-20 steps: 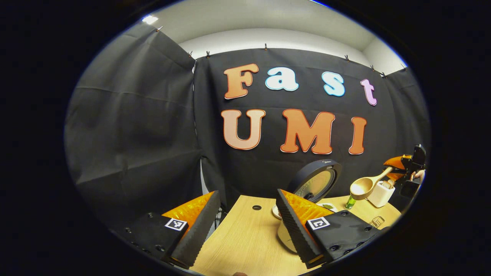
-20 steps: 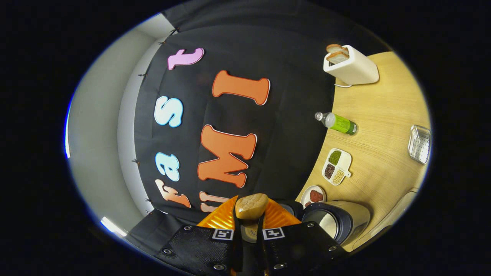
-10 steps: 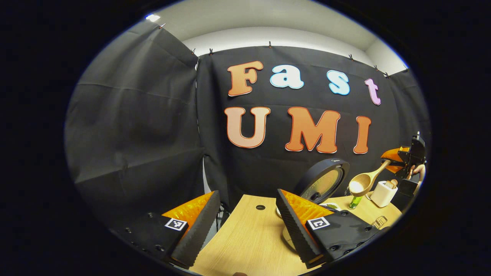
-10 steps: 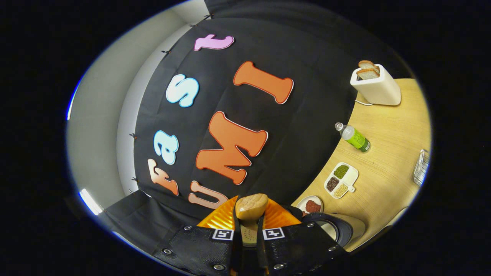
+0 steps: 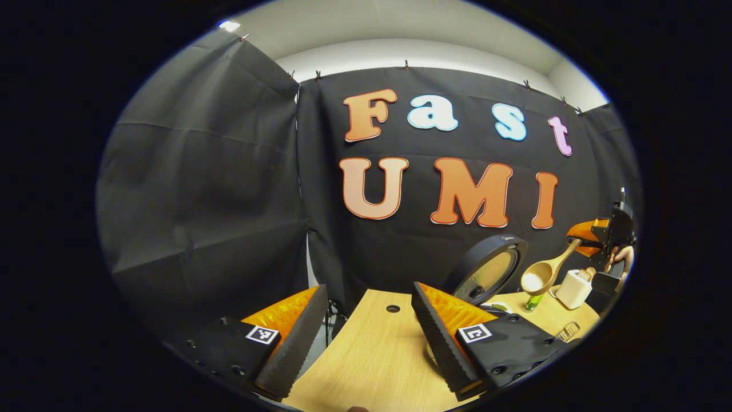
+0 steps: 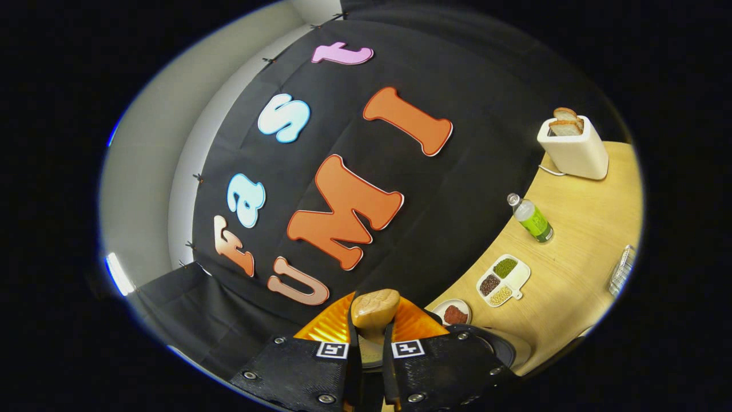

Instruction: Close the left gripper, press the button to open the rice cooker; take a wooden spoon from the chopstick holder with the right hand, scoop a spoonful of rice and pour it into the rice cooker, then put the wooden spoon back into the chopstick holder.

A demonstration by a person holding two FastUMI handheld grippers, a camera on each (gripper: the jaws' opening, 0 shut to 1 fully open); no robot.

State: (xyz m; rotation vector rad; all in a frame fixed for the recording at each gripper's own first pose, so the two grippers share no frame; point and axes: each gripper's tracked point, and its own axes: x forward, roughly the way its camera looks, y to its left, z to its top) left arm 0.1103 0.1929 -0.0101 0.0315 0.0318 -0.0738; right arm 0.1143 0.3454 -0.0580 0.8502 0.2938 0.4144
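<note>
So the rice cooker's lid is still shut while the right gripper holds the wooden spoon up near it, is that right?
Not quite: the rice cooker's lid stands open, tipped up, as the left gripper view shows. The rest holds: the right gripper is clamped on the wooden spoon, held up beside the cooker.

Staged recording booth, black cloth walls (image 5: pixel 200 189), kitchenware on wooden table (image 5: pixel 372 360)

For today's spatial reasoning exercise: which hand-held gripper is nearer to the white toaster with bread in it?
Right. The right hand-held gripper, holding the wooden spoon, is just above the toaster; the left hand-held gripper is across the table.
</note>
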